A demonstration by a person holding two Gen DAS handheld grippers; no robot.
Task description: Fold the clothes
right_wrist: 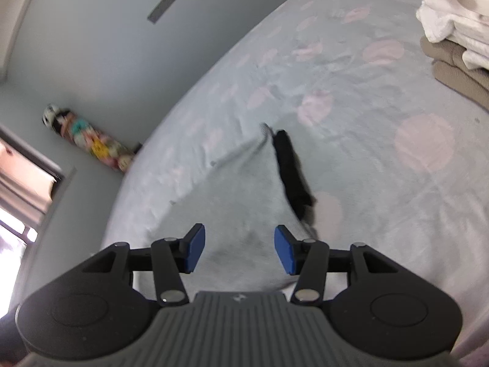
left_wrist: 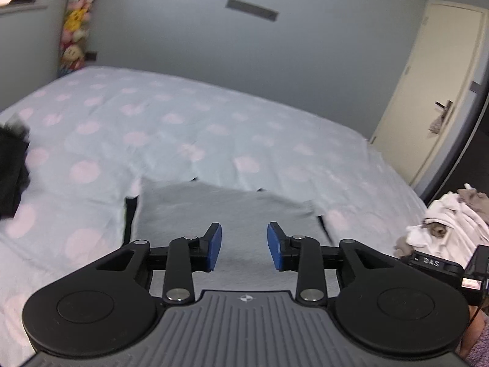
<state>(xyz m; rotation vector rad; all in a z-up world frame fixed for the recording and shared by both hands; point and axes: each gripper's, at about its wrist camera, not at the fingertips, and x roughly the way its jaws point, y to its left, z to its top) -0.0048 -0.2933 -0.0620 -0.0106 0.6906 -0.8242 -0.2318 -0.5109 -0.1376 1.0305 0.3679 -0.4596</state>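
Both tools hang parted and empty, the left tool and the right tool, above the one grey garment I am folding, which lies flat on the bed with black trim at its edges. I judge a careless regrasp could drag the fold askew. Beyond it: one dark garment, one pile of laundry.

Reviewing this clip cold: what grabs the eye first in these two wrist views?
The grey garment with black trim lies flat on the dotted bedspread, right ahead of both grippers. The left gripper and the right gripper stand open above it, blue pads apart with nothing between them. A heap of white and beige laundry sits at the bed's right edge, and dark clothing at its left.
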